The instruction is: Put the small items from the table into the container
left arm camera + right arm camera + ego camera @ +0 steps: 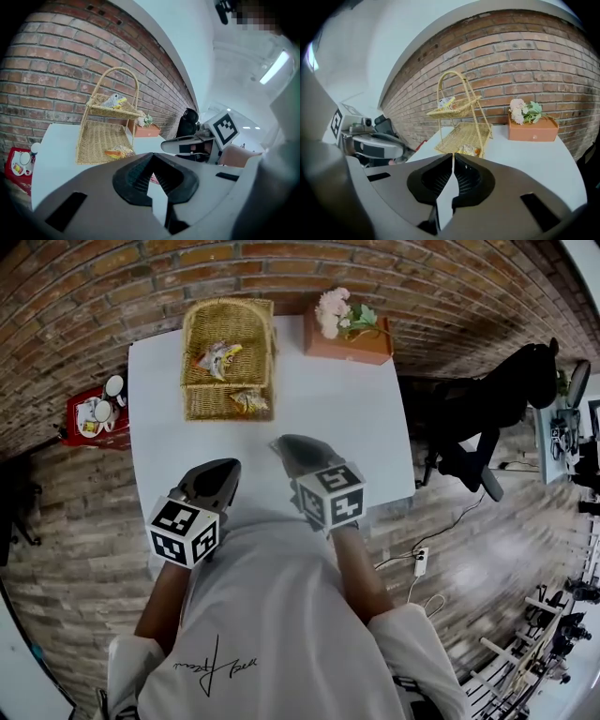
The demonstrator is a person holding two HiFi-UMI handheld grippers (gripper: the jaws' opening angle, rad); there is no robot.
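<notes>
A two-tier wicker basket (225, 411) stands at the back of the white table (309, 409). One small wrapped item (217, 357) lies on its upper tier and another (248, 401) on its lower tier. My left gripper (232, 467) hovers over the table's near edge, shut with nothing in its jaws. To its right, my right gripper (281, 442) is also shut and empty, pointing at the basket. The left gripper view shows the left gripper (152, 157) facing the basket (101, 136), with the right gripper (180, 144) beside it. In the right gripper view, the right gripper (453, 157) faces the basket (464, 133).
An orange box with flowers (347, 338) sits at the table's back right corner. A red tray with cups (94, 413) stands to the left of the table, and a black office chair (487, 399) to the right. A brick wall runs behind the table.
</notes>
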